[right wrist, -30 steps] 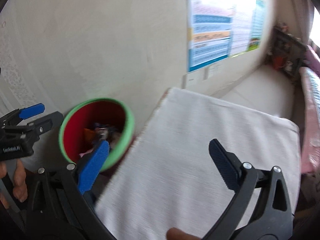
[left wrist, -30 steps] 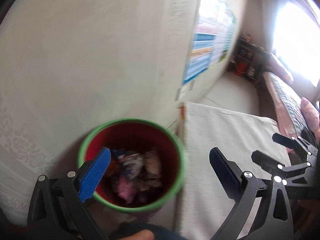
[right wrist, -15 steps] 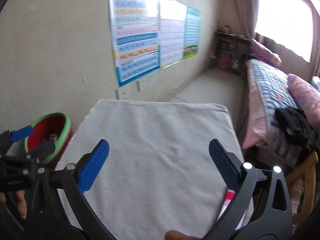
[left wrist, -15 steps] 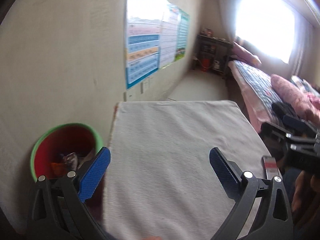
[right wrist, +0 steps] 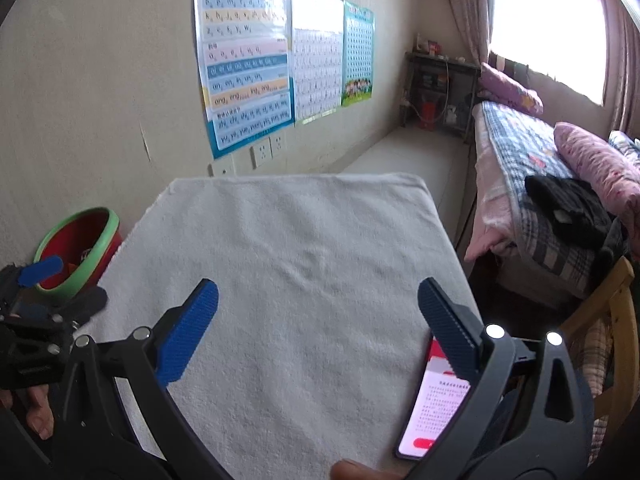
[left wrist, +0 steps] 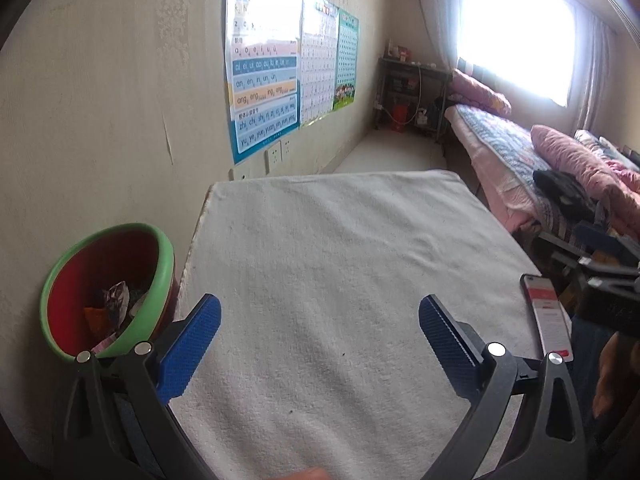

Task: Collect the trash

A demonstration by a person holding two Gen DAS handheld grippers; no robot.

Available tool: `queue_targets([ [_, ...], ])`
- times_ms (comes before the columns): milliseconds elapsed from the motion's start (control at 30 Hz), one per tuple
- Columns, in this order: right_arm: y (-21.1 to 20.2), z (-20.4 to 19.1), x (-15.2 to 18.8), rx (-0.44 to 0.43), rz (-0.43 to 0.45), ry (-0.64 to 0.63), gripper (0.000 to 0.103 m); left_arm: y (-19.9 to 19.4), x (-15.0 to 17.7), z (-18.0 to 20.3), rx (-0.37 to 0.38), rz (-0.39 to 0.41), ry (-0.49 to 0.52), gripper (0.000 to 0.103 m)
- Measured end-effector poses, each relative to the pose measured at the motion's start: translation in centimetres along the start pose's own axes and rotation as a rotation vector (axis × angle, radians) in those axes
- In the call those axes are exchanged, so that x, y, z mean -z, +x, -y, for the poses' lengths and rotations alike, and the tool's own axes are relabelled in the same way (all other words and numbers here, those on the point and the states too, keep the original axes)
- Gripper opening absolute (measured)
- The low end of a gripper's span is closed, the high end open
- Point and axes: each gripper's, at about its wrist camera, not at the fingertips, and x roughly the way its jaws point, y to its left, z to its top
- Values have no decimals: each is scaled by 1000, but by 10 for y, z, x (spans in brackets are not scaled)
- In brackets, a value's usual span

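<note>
I have both claws spread wide and holding nothing, left claw point(left wrist: 320, 344) and right claw point(right wrist: 318, 322) above the white-clothed tabletop point(left wrist: 340, 260). The trash bin point(left wrist: 108, 292), red with a green rim, sits off the tabletop's left edge holding wrappers point(left wrist: 116, 300). A phone point(right wrist: 436, 400) lies near the right edge.

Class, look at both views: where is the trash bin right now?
The trash bin stands at the left edge of both views, against the wall and just beside the left side of the cloth-covered table.
</note>
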Motion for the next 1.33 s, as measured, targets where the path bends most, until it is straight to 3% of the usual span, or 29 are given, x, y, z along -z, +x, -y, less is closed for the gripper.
queue_targets([
  [1333, -3, -13, 6, 8, 16, -33, 98, -8, 1, 6, 1, 43, -7, 95],
])
